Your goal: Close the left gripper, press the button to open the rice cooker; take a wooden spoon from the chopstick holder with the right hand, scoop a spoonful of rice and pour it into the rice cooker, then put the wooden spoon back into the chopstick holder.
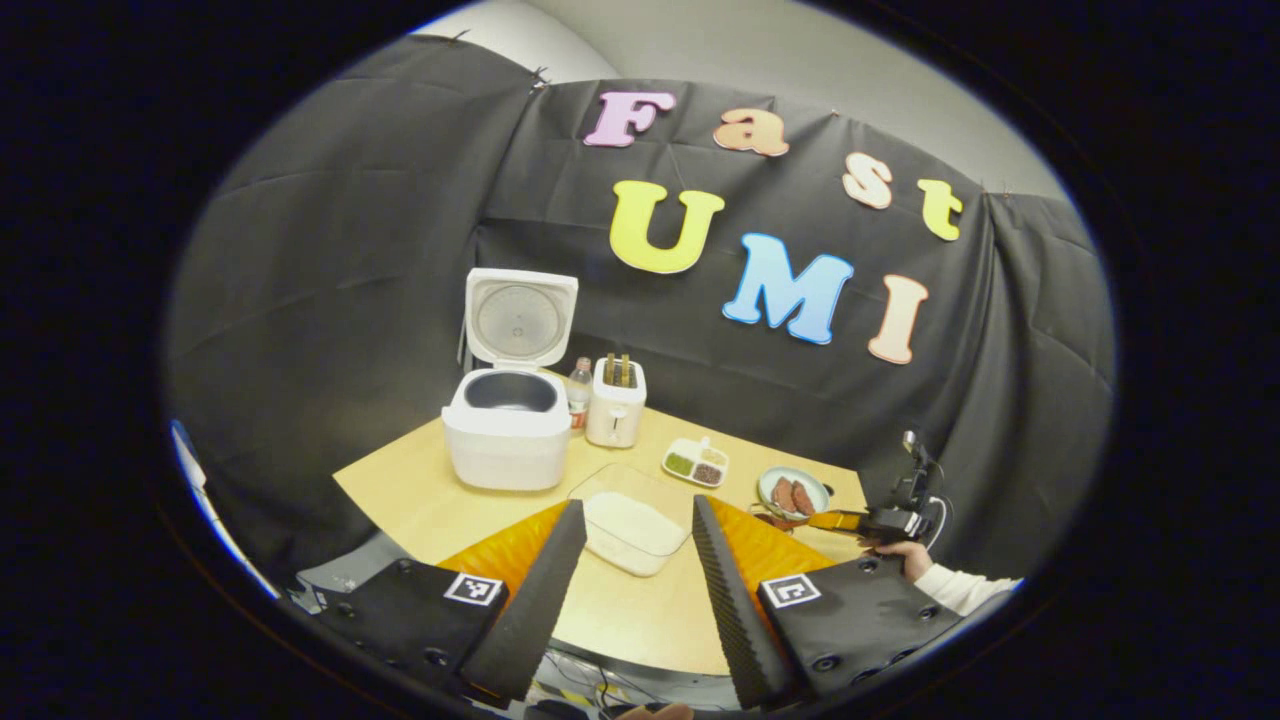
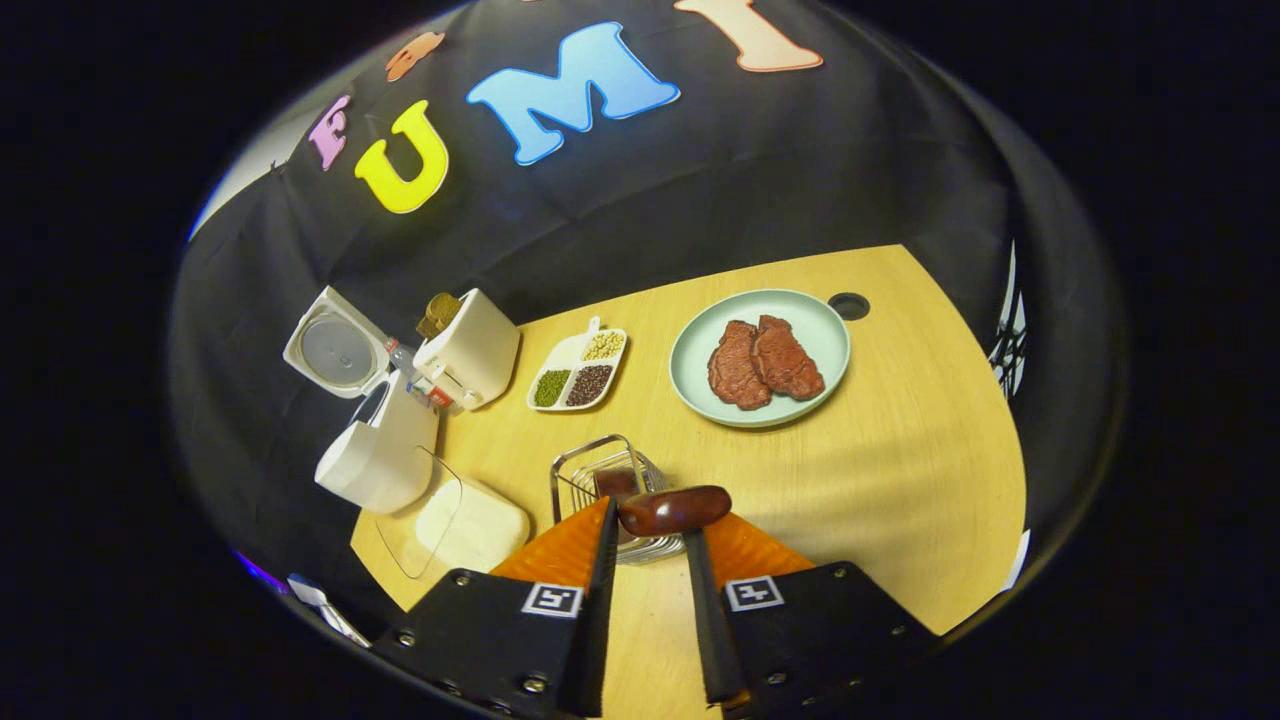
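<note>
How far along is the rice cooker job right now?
Done: the rice cooker stands with its lid up. In hand: the right gripper sits at the wooden spoon in the chopstick holder. Left: scooping rice, pouring, returning the spoon.

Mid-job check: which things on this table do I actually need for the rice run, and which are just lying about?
Needed:
- rice cooker, lid up
- rice container
- wooden spoon, handle between the right gripper fingers
- chopstick holder

Lying about:
- toaster
- bottle
- divided dish of beans
- plate with two steaks
</note>
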A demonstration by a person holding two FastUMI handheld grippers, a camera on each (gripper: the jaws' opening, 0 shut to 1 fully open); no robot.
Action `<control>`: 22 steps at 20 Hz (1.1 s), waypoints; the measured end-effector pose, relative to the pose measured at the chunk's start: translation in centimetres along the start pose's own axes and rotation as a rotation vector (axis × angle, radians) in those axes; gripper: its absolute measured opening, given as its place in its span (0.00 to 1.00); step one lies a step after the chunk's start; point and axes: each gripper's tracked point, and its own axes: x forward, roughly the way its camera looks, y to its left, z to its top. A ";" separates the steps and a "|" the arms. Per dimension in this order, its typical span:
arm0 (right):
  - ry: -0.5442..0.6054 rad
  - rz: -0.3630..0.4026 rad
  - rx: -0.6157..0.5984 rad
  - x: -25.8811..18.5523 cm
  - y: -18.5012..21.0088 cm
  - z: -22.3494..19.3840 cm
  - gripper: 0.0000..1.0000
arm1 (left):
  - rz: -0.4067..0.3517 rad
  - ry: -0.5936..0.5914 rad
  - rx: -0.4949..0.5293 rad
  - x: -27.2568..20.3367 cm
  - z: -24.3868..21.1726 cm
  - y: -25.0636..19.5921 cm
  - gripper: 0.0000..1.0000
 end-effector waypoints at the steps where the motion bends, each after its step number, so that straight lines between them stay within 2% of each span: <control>1: 0.002 -0.001 -0.006 -0.9 -0.4 -0.2 0.46 | -0.008 0.003 0.002 0.4 0.0 -0.3 0.79; 4: -0.007 -0.027 -0.008 -2.5 -1.5 -1.0 0.53 | -0.033 0.010 0.003 1.6 0.0 -1.3 0.79; 5: -0.005 -0.046 -0.014 -3.2 -2.0 -1.4 0.56 | -0.041 0.008 0.007 1.9 0.2 -1.4 0.73; 6: -0.003 -0.062 -0.021 -3.8 -2.4 -1.7 0.56 | -0.045 0.001 0.011 2.4 0.5 -1.3 0.73; 8: -0.018 -0.075 -0.014 -5.2 -2.8 -1.9 0.82 | -0.055 -0.014 0.012 3.1 1.3 -1.0 0.73; 9: -0.029 -0.090 -0.002 -5.8 -3.2 -1.8 0.83 | -0.059 -0.025 0.011 3.4 2.0 -0.8 0.73; 10: -0.037 -0.098 0.009 -6.5 -3.5 -1.9 0.82 | -0.061 -0.037 0.011 3.7 2.3 0.0 0.84; 14: -0.071 -0.089 0.086 -8.8 -2.6 -1.2 0.83 | -0.055 -0.093 0.023 5.1 5.3 2.8 0.73; 17: -0.145 -0.107 0.119 -10.9 -0.9 -0.3 0.83 | -0.053 -0.151 0.023 7.1 9.5 5.8 0.73; 18: -0.164 -0.115 0.118 -11.5 0.0 -0.2 0.82 | -0.052 -0.170 0.021 8.1 11.0 6.9 0.79; 21: -0.221 -0.138 0.140 -12.9 3.4 0.0 0.83 | -0.058 -0.235 0.024 11.8 15.5 10.5 0.79; 22: -0.249 -0.161 0.156 -13.3 4.2 0.3 0.83 | -0.065 -0.249 0.016 13.3 16.6 11.8 0.72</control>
